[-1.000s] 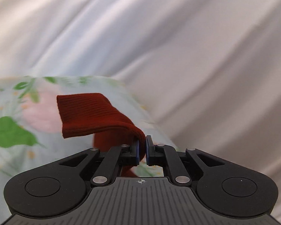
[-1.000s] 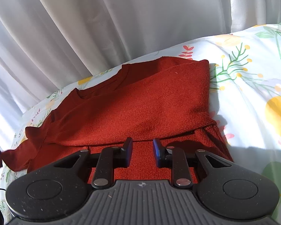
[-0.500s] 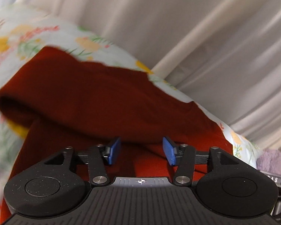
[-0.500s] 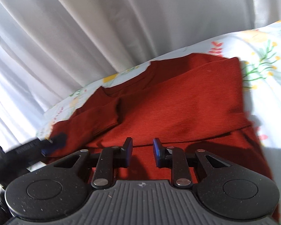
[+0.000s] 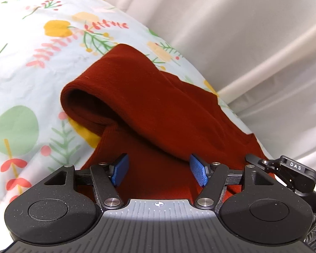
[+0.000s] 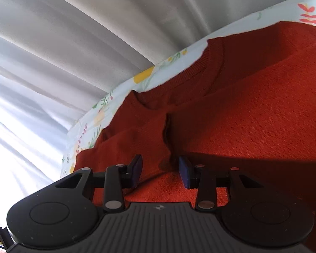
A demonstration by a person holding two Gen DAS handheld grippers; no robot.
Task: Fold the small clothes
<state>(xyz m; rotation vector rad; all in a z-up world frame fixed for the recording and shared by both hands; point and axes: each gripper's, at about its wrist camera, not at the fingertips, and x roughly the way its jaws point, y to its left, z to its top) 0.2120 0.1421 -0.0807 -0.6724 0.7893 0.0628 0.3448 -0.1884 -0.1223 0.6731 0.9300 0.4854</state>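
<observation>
the rust-red knitted sweater (image 5: pixel 158 109) lies on the floral-printed pale bedsheet (image 5: pixel 31 63), its neckline (image 6: pixel 191 71) turned toward the sheet's far edge beside the white pleated curtain (image 6: pixel 84 31), so the body's long axis runs from that edge back toward the grippers. the knit is fine-ribbed and thick, and a sleeve is folded across the front, forming a rounded, open loop (image 5: pixel 82 97) on the side nearer the left wrist view's left. a second folded flap meets it along a dark seam near the middle in the right wrist view. the left gripper (image 5: pixel 159 172) hovers just over the sweater's lower part with its blue-padded jaws spread wide, gripping nothing. the right gripper (image 6: pixel 160 171) also stands parted above the fabric, empty. the hem is hidden beneath both gripper bodies, and the sweater's right side is cut off by the frame. part of the other gripper (image 5: pixel 288 172) shows at the left view's right edge.
</observation>
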